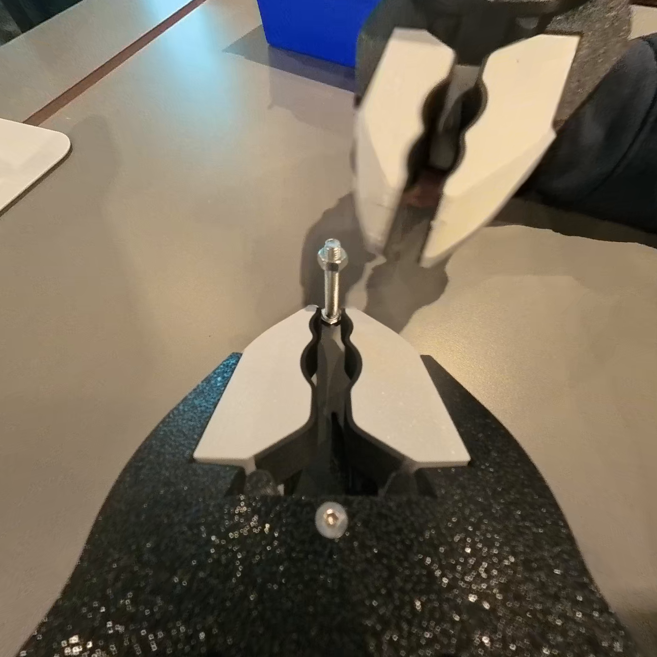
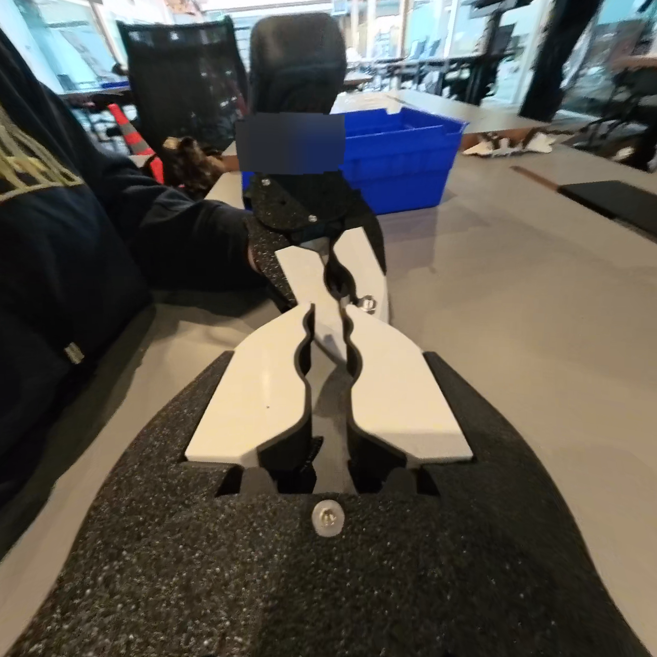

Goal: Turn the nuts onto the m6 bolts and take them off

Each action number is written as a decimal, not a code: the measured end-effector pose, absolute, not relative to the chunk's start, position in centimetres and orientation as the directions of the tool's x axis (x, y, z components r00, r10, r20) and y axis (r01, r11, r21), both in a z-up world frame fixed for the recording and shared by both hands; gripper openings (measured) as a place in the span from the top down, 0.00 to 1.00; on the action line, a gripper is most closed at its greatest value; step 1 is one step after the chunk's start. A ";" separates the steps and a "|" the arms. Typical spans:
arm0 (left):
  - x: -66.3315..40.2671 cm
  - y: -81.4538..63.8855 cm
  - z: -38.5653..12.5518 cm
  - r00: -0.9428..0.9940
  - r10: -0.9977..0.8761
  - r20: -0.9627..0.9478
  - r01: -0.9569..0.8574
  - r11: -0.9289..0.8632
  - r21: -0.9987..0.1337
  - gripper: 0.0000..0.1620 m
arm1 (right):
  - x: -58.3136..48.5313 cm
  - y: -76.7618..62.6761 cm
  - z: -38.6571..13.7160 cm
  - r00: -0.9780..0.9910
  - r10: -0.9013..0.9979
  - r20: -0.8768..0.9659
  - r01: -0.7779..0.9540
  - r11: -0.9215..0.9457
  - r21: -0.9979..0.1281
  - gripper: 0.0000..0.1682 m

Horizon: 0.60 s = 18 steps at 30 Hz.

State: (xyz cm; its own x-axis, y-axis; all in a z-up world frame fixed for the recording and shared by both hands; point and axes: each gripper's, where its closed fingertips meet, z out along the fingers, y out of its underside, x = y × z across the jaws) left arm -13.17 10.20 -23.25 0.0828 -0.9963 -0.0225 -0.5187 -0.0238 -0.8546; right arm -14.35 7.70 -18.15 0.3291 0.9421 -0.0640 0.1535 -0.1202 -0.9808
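My left gripper (image 1: 330, 314) is shut on the head end of a silver M6 bolt (image 1: 330, 288). The bolt sticks straight out past the fingertips, above the grey table (image 1: 177, 231). A silver nut (image 1: 327, 262) sits on the thread close to the bolt's free tip. My right gripper (image 1: 401, 256) is open and empty, just right of and beyond the bolt tip, tilted toward it. In the right wrist view my right gripper (image 2: 329, 308) has a clear gap between its fingers. The left gripper's white fingers (image 2: 302, 273) show just beyond it, with the nut end (image 2: 368, 304) to the right.
A blue plastic bin (image 2: 401, 160) stands on the far side of the table. A white tray (image 1: 28, 160) lies at the left edge. A black mat (image 2: 611, 202) lies at the right. A person's dark sleeve (image 2: 160, 231) reaches in from the left. Left tips to right tips: about 6 cm.
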 end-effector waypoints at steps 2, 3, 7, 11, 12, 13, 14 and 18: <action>-13.2 10.2 -23.3 0.082 -0.996 -0.023 -0.519 -0.023 -0.854 0.94 | -14.2 8.5 -18.1 0.388 0.921 -0.027 0.151 -0.092 -0.984 0.85; -13.2 10.2 -23.3 0.082 -0.996 -0.023 -0.519 -0.023 -0.854 0.94 | -14.2 8.7 -18.1 0.398 0.917 -0.013 0.159 -0.084 -0.984 0.83; -13.2 10.2 -23.2 0.083 -0.996 -0.024 -0.519 -0.023 -0.854 0.94 | -14.6 8.7 -18.6 0.404 0.915 0.011 0.194 -0.074 -0.978 0.81; -13.2 10.2 -23.2 0.083 -0.996 -0.022 -0.519 -0.025 -0.855 0.94 | -14.7 7.5 -18.2 0.315 0.947 -0.055 0.168 -0.113 -0.979 0.93; -13.2 10.2 -23.2 0.083 -0.996 -0.022 -0.519 -0.025 -0.854 0.94 | -14.6 7.7 -17.9 0.331 0.942 -0.050 0.154 -0.106 -0.982 0.91; -13.2 10.2 -23.2 0.083 -0.996 -0.022 -0.520 -0.024 -0.854 0.94 | -14.4 8.1 -17.8 0.356 0.934 -0.034 0.150 -0.093 -0.984 0.88; -13.2 10.2 -23.2 0.083 -0.996 -0.023 -0.520 -0.024 -0.854 0.94 | -14.3 8.4 -17.8 0.382 0.924 -0.018 0.150 -0.081 -0.985 0.86; -13.2 10.2 -23.2 0.082 -0.996 -0.023 -0.520 -0.023 -0.854 0.94 | -14.4 8.9 -17.9 0.412 0.911 0.009 0.161 -0.063 -0.985 0.78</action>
State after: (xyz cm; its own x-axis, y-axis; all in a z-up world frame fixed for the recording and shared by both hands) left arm -13.18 10.20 -23.24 0.0822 -0.9963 -0.0229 -0.5202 -0.0233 -0.8537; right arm -14.44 8.86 -17.86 0.4117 0.9113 0.0088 0.1606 -0.0630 -0.9850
